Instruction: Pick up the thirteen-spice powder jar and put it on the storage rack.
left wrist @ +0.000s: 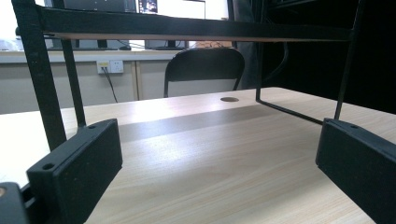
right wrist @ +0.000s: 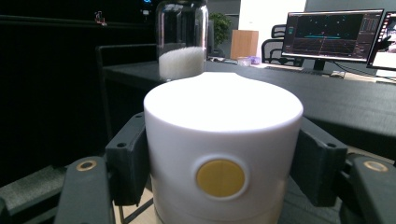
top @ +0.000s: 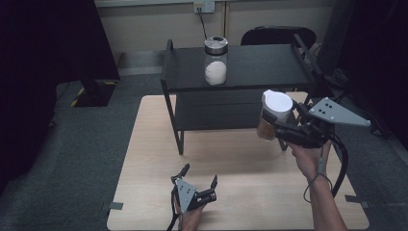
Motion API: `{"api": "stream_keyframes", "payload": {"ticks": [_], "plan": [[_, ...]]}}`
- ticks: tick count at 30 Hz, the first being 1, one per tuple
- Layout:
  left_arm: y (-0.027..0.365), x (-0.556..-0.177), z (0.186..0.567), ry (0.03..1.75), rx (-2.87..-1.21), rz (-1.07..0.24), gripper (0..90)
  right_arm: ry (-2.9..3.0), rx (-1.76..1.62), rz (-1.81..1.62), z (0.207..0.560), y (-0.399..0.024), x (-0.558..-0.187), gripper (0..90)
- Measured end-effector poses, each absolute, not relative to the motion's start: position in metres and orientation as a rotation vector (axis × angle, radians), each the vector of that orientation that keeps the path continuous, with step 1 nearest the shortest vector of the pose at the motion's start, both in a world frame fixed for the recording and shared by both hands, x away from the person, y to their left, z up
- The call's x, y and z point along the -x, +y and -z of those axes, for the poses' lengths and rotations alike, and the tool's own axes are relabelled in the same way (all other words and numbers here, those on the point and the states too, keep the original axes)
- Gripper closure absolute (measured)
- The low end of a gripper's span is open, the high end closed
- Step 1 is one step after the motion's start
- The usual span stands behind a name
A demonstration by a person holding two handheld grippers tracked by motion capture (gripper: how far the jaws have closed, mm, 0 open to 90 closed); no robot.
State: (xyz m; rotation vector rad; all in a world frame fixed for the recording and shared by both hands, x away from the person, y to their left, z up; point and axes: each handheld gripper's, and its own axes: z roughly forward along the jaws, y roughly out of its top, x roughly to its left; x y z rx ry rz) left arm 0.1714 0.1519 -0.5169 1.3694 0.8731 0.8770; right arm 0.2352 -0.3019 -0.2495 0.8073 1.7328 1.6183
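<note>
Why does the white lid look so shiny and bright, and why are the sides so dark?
In the right gripper view the white lid sits close to the camera and light washes out its top; in the high view the room's edges lie unlit while the table catches the light.

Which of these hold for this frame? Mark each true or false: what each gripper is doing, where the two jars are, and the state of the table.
1. The right gripper is shut on the white-lidded jar. True.
2. The left gripper holds a jar. False: its jaws are open with nothing between them, low over the table.
3. The glass jar with white contents stands on the top of the black shelf. True.
4. The white-lidded jar rests on the table. False: it is held in the air beside the shelf's right end.
5. The glass jar has a white lid. False: its lid is metallic and silver-coloured.
</note>
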Motion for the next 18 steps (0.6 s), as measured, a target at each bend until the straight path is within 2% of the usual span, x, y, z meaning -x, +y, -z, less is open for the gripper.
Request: {"api": "stream_keyframes", "payload": {"ticks": [18], "plan": [[0.152, -0.171, 0.517, 0.873, -1.368, -0.876, 0.1, 1.718, -0.812, -1.588, 0.195, -0.291, -0.266, 30.6]]}}
